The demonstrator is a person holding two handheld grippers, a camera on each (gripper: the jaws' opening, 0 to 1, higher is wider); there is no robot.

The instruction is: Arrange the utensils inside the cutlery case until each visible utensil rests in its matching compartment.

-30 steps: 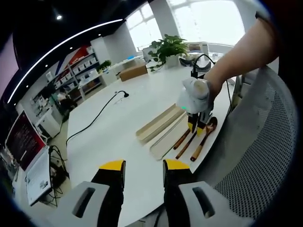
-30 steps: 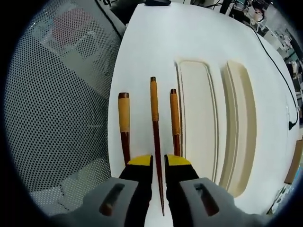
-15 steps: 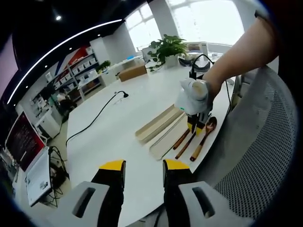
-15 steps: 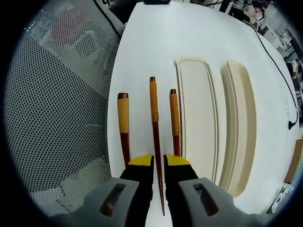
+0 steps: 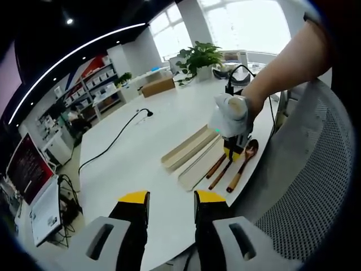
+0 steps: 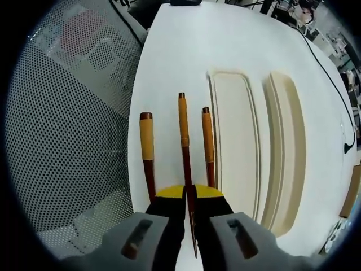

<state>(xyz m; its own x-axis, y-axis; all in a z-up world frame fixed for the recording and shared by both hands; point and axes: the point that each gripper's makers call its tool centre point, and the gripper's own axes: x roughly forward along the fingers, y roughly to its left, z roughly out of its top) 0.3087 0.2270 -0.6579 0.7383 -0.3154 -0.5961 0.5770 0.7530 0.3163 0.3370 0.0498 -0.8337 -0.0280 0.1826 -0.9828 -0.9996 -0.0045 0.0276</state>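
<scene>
Three wooden utensils with yellow-wrapped handles lie side by side near the table edge. They are a spoon (image 6: 147, 141), a long thin chopstick (image 6: 182, 127) in the middle and a third utensil (image 6: 207, 141). My right gripper (image 6: 188, 193) is shut on the chopstick's lower shaft. To their right lie the cream cutlery case tray (image 6: 237, 141) and its second half (image 6: 290, 141), both with nothing in them. From the left gripper view, the right gripper (image 5: 234, 151) sits low over the utensils (image 5: 223, 172) beside the case (image 5: 194, 152). My left gripper (image 5: 172, 197) hovers open, far from them.
A grey mesh chair (image 6: 67, 130) stands right against the table edge beside the spoon. A black cable (image 5: 113, 141) crosses the white table (image 5: 141, 158) farther off. A cardboard box (image 5: 158, 86) and a potted plant (image 5: 200, 56) stand at the far end.
My right gripper's jaws have closed from a narrow gap onto the middle chopstick. The left gripper has not moved.
</scene>
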